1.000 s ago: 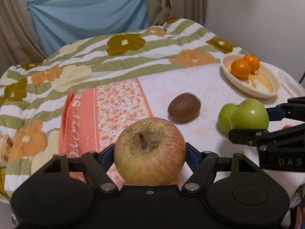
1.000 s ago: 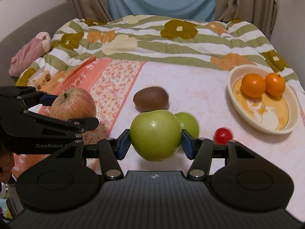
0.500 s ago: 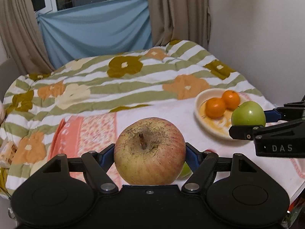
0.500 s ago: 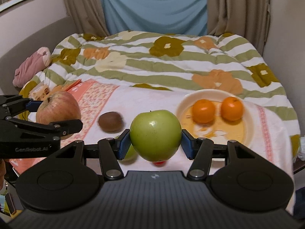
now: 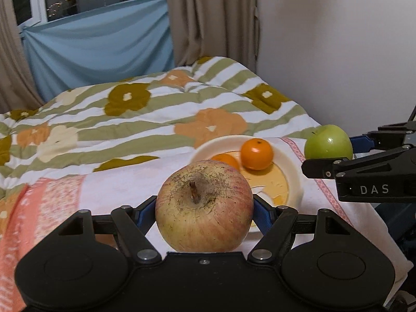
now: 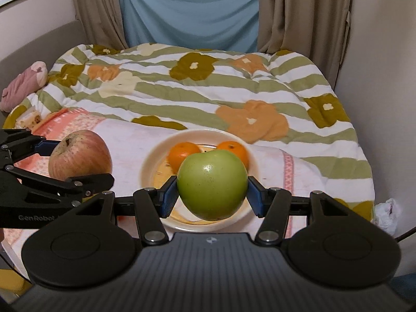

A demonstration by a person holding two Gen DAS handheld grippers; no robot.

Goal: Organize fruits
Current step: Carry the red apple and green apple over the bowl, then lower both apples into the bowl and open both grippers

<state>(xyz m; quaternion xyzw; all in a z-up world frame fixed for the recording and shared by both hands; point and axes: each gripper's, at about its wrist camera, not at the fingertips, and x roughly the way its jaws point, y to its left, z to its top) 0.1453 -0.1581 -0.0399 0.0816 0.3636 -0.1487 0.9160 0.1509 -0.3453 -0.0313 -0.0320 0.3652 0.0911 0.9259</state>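
Note:
My left gripper is shut on a red-yellow apple, held above the cloth just in front of a cream plate. The plate holds two oranges. My right gripper is shut on a green apple, held over the near part of the plate, with the oranges behind it. The green apple shows at the right of the left wrist view, the red apple at the left of the right wrist view. The other loose fruit is hidden.
The plate lies on a white and pink cloth over a flowered striped quilt. A wall stands close on the right, curtains behind. A pink bundle lies far left.
Both grippers have risen and moved right toward the plate with their apples. The kiwi, small green fruit and red fruit have dropped out of view.

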